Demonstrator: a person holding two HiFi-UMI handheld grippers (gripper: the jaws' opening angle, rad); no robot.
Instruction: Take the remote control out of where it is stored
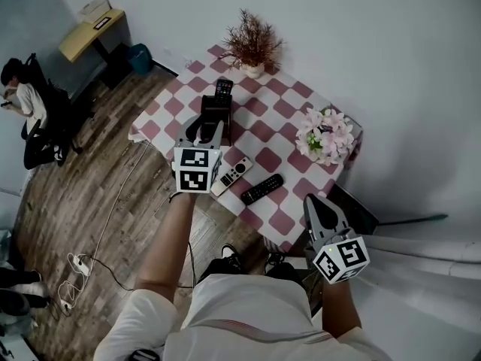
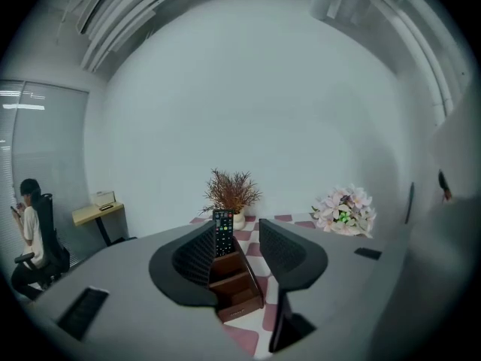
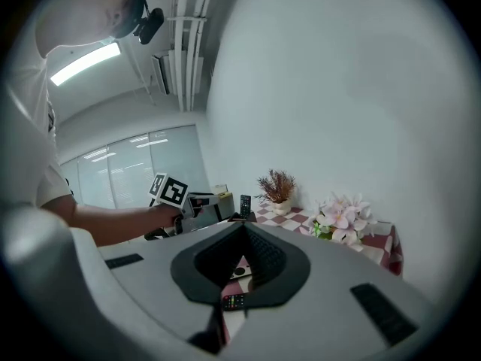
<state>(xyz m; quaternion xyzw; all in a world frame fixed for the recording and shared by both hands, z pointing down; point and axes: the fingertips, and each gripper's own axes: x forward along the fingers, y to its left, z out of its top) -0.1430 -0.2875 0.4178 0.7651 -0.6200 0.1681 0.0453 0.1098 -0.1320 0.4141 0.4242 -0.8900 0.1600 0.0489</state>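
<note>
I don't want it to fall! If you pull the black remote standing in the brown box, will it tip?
Probably it comes out stiff: the remote looks like hard plastic. It stands tall above the box, so a sideways tug could tilt it. The box looks chunky, so it likely stays put.

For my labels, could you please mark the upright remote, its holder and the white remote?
upright remote (image 2: 223, 232): left gripper view, keypad.
holder (image 2: 240, 307): left gripper view, front wall.
white remote (image 1: 231, 176): head view, middle.
</note>
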